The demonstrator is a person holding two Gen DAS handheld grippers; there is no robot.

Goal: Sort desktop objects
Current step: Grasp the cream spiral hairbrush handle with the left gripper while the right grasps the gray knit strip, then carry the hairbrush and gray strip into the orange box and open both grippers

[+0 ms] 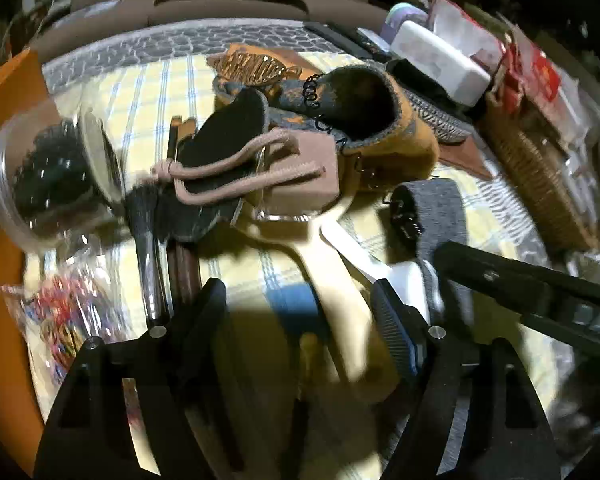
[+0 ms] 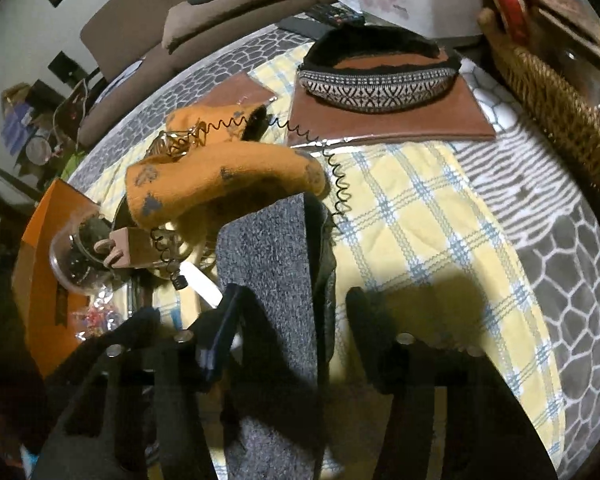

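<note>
Yellow plaid cloth; grey sock between right gripper jaws.

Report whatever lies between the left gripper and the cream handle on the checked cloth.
Nothing visible does. The cream handle already runs between the open fingers of the left gripper, uncovered there. Only its far end is buried under the pink corded box, and a white piece lies close beside it near one finger.
</note>
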